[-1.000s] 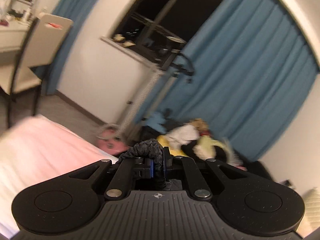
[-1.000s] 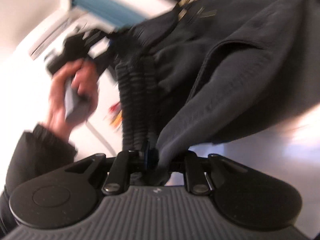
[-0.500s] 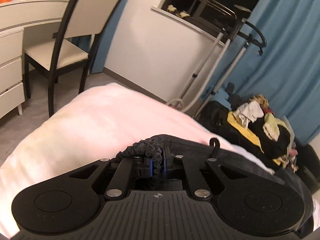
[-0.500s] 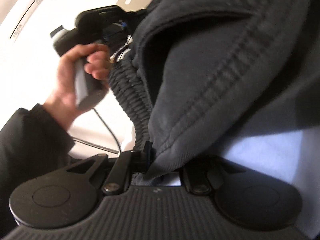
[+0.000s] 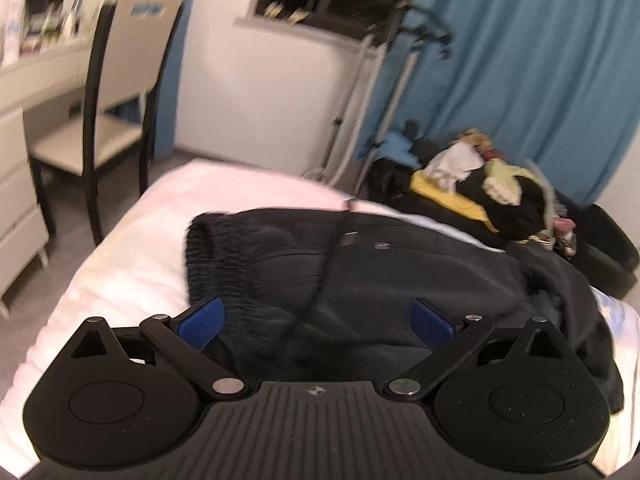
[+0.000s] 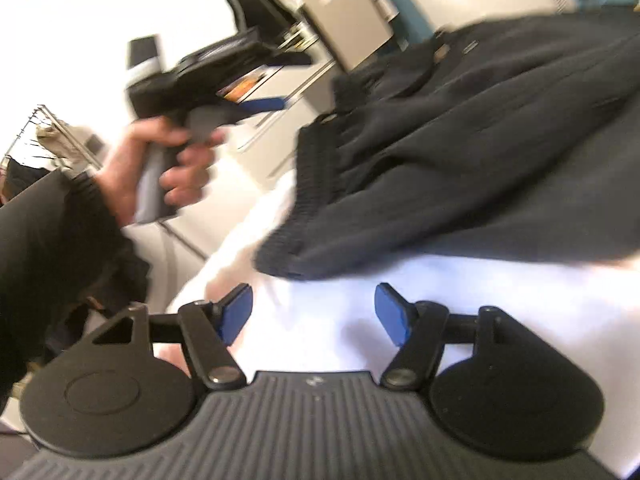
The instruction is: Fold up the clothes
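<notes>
Dark sweatpants [image 5: 400, 264] lie spread on the white bed [image 5: 140, 264], with the ribbed waistband [image 5: 208, 256] at the left and a drawstring [image 5: 332, 256] across the front. My left gripper [image 5: 316, 316] hovers over the waistband end. Its jaws are opening wide, and the cloth below them is untouched by the blue pads [image 5: 200, 318]. In the right wrist view the sweatpants [image 6: 480, 140] lie just ahead of my right gripper [image 6: 313, 308]. Its jaws are opening too, with only bare sheet [image 6: 440, 300] between them. A hand [image 6: 160, 160] holds the left gripper [image 6: 286, 80] at the upper left.
A chair [image 5: 120, 80] and a white desk with drawers [image 5: 16, 200] stand left of the bed. Beyond the far edge are a steamer stand [image 5: 384, 80], a pile of mixed clothes [image 5: 480, 184] and a blue curtain [image 5: 540, 80].
Both grippers were shut on the waistband with the sweatpants hanging. Both have let go, and the sweatpants now lie on the bed. The left gripper has come down.
</notes>
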A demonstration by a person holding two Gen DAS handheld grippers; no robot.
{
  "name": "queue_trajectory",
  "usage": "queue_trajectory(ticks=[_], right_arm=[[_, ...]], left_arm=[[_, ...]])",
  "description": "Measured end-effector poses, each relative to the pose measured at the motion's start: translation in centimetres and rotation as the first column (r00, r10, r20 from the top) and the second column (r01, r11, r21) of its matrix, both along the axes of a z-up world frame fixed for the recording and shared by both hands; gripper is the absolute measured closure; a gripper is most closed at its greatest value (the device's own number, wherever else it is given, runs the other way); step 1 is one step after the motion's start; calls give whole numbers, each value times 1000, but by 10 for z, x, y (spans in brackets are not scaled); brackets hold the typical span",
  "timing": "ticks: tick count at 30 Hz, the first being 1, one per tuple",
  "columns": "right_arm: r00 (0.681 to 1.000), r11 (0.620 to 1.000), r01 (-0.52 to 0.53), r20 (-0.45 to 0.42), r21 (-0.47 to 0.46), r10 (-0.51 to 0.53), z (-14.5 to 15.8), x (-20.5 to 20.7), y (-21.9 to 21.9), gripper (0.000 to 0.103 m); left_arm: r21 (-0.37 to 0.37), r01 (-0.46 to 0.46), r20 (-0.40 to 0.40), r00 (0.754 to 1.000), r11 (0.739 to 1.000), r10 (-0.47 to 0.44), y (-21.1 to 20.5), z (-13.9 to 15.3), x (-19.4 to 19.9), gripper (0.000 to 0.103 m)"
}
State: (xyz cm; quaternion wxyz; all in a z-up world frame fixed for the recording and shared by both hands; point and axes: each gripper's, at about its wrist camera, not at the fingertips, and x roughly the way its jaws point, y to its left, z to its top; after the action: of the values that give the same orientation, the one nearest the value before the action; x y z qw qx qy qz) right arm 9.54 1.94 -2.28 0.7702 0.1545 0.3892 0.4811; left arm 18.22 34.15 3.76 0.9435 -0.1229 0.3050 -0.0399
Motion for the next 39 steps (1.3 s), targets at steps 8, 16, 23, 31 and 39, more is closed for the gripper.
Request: queue_trajectory(ticks=[8,16,23,31,39], right_arm=[[954,959,273,153,-75,-259,38,-21,-125,33],[845,858,508,244,-82,-477,48,-14,-246,19],[736,708,674,286,-213,-614,11,28,-311,15],[698,616,699,159,-363,-698,-44,117,-377,15],[715,674,665,12,-320,-699,-84,127,-384,55]], left_arm=[[45,164,128,977,985,-168,-140,27,-59,3],[68,205,134,968,976,-213,-290,-11,-78,3],[135,216,110,967,967,-231,-344,-65,-86,3],[70,169,92,980,983,-175,-325,-92,-75,3],[23,223,91,970,975,-224,-330,-102,-60,3]])
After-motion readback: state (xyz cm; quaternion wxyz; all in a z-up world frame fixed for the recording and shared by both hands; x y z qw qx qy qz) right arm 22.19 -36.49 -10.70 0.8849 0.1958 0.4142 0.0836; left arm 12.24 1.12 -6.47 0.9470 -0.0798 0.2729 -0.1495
